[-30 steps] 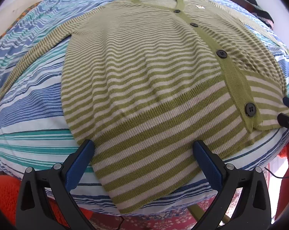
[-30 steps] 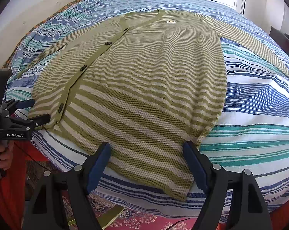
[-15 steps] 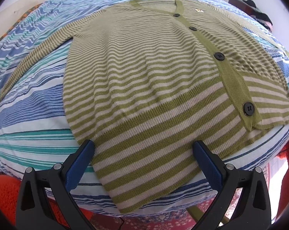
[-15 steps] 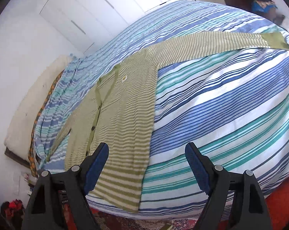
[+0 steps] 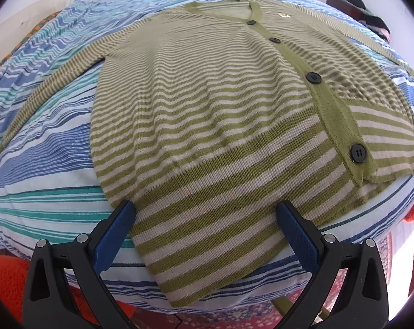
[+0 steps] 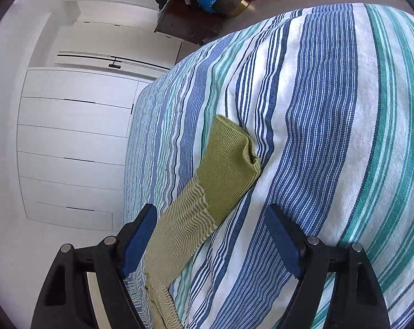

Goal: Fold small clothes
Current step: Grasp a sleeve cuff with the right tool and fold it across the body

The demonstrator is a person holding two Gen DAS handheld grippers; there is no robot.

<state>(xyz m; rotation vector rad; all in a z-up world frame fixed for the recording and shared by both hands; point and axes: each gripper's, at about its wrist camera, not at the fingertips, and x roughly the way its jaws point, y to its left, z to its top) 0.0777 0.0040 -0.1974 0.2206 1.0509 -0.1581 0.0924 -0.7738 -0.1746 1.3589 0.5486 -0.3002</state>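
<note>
The bed [image 5: 36, 142] fills both views, covered in a woven sheet with blue, teal and white stripes. A cardigan [image 5: 207, 126] lies flat on it, front up, in ribbed knit with olive and cream stripes that are thin across the chest and broader toward the hem. Its plain olive placket runs down the right side of the left wrist view, fastened with dark round buttons [image 5: 357, 153]. One sleeve stretches out to the left over the sheet.

The left gripper [image 5: 204, 213] hovers low over the hem near the bed's edge, pointing along the cardigan toward its collar; its blue-padded fingers [image 5: 116, 230] stand wide apart and hold nothing.

The right gripper [image 6: 209, 219] points along the other sleeve [image 6: 185, 230], which runs between its parted fingers [image 6: 139, 235] and ends in a plain olive cuff [image 6: 228, 164] lying on the sheet. The fingers grip nothing. White wardrobe doors [image 6: 72, 148] stand beyond the bed.
</note>
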